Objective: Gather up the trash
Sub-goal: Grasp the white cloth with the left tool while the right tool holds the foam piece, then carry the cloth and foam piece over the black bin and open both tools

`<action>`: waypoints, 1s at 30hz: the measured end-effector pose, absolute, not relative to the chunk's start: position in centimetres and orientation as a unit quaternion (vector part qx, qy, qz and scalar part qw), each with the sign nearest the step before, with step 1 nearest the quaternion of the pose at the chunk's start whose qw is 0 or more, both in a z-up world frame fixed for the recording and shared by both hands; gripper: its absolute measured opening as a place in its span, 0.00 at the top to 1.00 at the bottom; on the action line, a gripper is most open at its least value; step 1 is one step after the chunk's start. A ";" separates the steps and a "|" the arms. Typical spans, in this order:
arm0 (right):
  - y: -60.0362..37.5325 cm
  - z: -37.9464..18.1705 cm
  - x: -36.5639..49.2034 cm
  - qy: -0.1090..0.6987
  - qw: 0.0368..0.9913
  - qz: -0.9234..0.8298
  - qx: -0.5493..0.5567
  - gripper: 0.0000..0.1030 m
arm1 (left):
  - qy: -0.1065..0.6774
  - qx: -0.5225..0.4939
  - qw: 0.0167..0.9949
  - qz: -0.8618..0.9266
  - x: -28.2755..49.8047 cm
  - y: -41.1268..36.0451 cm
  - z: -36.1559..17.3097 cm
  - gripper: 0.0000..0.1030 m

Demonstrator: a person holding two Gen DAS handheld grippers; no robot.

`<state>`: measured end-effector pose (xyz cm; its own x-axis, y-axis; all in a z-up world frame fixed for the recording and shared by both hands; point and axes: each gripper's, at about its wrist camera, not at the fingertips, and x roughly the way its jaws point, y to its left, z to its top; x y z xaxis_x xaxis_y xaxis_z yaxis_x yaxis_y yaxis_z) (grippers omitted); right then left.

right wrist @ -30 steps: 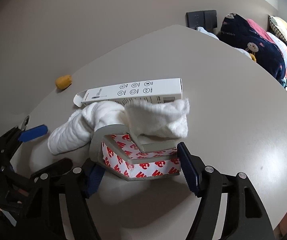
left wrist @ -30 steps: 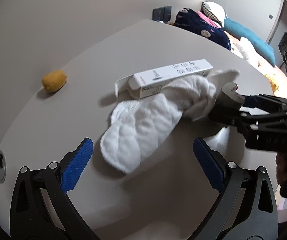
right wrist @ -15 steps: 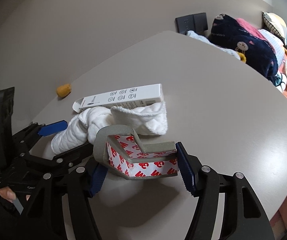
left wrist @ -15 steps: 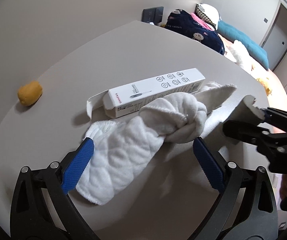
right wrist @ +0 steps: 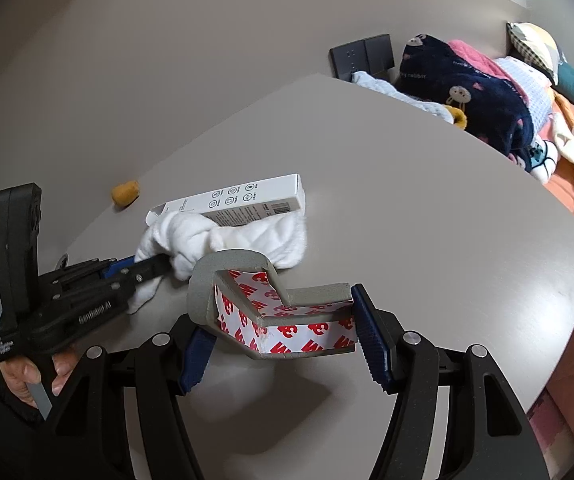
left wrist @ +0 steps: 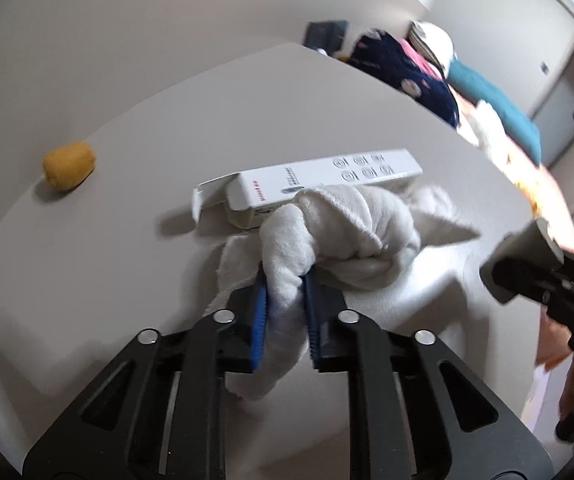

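Left gripper (left wrist: 285,280) is clamped down on a bunched fold of the white cloth (left wrist: 339,232), which sits on the grey table (left wrist: 135,264) right up against the white box (left wrist: 311,184). Right gripper (right wrist: 279,344) is pinching the grey foam corner (right wrist: 271,312) with red-printed backing, held near the cloth. Further back there's a small yellow lump (left wrist: 69,165) off on its own.

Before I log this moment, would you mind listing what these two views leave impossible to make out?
- Left wrist view: small print on the white box is blurred; the white cloth covers its near side.
- Left wrist view: only the tip of the right claw and its grey foam piece show, cut by the right edge.
- Right wrist view: the left claw tips are buried in cloth.
- Neither view shows a trash container.
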<state>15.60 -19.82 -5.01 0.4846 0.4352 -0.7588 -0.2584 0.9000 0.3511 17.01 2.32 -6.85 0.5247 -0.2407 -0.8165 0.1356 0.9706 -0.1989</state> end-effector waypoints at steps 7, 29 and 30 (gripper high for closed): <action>-21.4 -3.9 13.9 0.454 0.865 0.189 0.101 0.37 | 0.449 -0.052 0.886 -0.105 15.1 1.8 -4.8 0.87; -27.2 -0.2 5.3 0.411 0.893 0.144 0.118 0.37 | 0.385 -0.013 0.906 -0.175 8.4 -4.2 1.4 0.87; -27.4 -0.1 4.9 0.409 0.894 0.141 0.119 0.37 | 0.385 -0.011 0.905 -0.181 8.2 -4.6 1.5 0.87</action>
<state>4.94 -27.45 -0.07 0.6251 0.3495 -0.6979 -0.1555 0.9320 0.3274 8.19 -4.65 1.54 0.6387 -0.3357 -0.6924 0.3194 0.9343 -0.1583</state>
